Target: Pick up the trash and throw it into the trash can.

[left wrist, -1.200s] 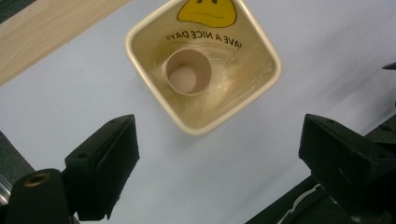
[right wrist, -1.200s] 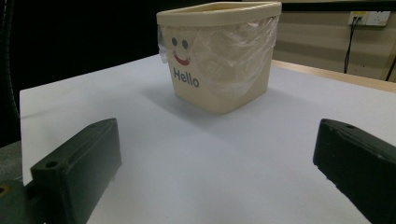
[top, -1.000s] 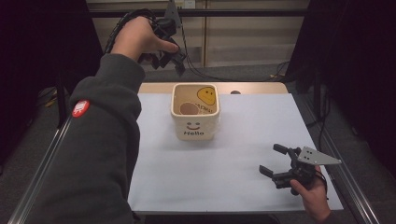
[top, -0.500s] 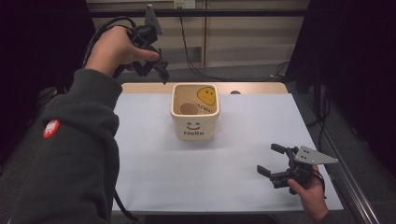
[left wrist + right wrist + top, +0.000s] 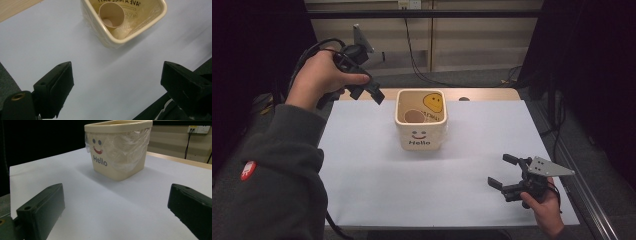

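Note:
A cream square bin (image 5: 421,131) with a smiley face and the word "Hello" stands at the back middle of the white sheet (image 5: 377,175). A brown paper cup (image 5: 414,116) lies inside it, beside a yellow smiley print. A person's left hand holds my left gripper (image 5: 364,92) in the air, left of the bin and above the sheet's far left corner. It is open and empty. From above, the left gripper view looks at the bin (image 5: 140,30) and the cup (image 5: 111,13). My right gripper (image 5: 503,171) rests open and empty near the front right of the sheet, facing the bin (image 5: 117,150).
A clear plastic liner (image 5: 130,142) is folded over the bin's rim. The wooden table edge (image 5: 482,94) runs behind the sheet, and cables (image 5: 417,60) hang down the back wall. Dark curtains stand on both sides.
My left gripper has swung left and somewhat lower, away from the space above and behind the bin. The right gripper has stayed where it was.

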Demonstrator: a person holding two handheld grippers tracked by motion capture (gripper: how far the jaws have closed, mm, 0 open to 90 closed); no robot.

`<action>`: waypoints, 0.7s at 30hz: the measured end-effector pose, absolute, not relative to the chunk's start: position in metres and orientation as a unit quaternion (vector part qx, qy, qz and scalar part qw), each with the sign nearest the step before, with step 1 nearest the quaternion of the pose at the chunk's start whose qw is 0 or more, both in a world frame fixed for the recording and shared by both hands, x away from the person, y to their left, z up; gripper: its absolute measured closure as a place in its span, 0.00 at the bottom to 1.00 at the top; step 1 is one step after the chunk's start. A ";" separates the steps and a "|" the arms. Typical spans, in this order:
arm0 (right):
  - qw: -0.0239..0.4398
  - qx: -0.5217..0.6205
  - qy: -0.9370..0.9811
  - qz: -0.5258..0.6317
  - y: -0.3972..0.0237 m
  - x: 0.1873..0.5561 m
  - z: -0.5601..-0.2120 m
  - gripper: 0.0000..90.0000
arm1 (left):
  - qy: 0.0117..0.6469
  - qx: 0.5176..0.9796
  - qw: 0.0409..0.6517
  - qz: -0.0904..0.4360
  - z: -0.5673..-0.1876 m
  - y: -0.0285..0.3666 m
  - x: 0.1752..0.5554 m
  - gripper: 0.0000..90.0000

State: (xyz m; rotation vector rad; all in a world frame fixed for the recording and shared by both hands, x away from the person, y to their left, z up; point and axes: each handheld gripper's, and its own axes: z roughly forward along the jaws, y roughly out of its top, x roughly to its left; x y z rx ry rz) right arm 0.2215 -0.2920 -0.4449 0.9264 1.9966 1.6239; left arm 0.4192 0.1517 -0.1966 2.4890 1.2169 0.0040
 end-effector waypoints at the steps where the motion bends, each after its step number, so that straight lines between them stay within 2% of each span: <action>1: 0.200 0.330 0.714 0.584 -0.291 0.222 -0.445 0.00 | 0.429 0.883 0.189 0.001 -0.199 0.153 0.417 0.12; 12: 0.203 0.331 0.714 0.583 -0.292 0.222 -0.445 0.00 | 0.416 0.879 0.233 0.012 -0.224 0.159 0.402 0.10; 21: 0.203 0.331 0.715 0.581 -0.293 0.221 -0.445 0.01 | 0.401 0.884 0.238 0.011 -0.258 0.165 0.384 0.10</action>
